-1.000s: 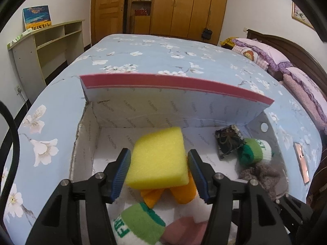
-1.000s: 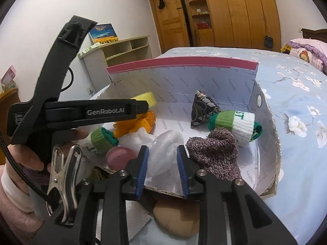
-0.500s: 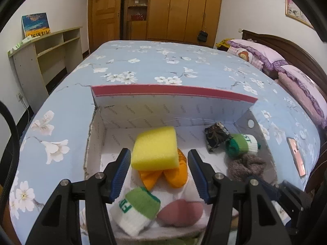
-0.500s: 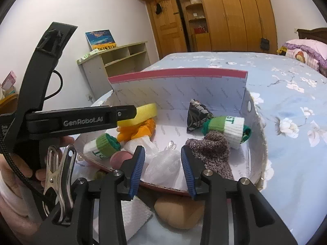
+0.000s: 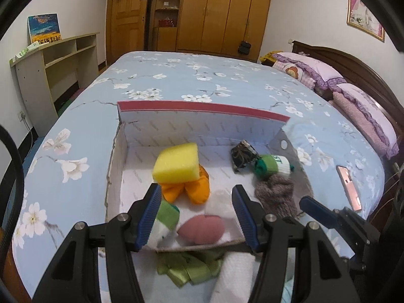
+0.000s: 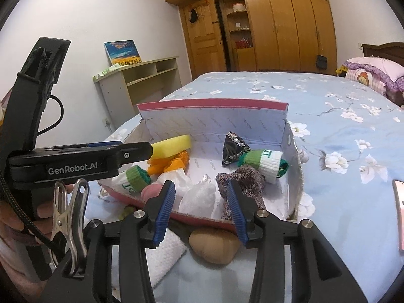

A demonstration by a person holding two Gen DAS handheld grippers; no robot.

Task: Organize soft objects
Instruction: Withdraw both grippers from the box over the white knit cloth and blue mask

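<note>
Sitting in the box [image 5: 202, 126] already: yellow sponge [image 5: 176, 162], socks, knit pieces. Outside its near wall — green cloth [image 5: 189, 269], white towel [image 6: 168, 255], perhaps a tan pad [image 6: 214, 248]. Left gripper [image 5: 197, 214] and right gripper [image 6: 200, 208] gape, empty.

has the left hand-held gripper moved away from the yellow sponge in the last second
Yes. The left hand-held gripper has pulled back toward the near edge of the box; the yellow sponge now lies beyond its open fingertips.

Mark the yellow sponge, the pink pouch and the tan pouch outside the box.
yellow sponge [image 5: 176, 161], left wrist view, top face.
pink pouch [image 5: 200, 228], left wrist view, middle of its top.
tan pouch [image 6: 214, 246], right wrist view, centre.
</note>
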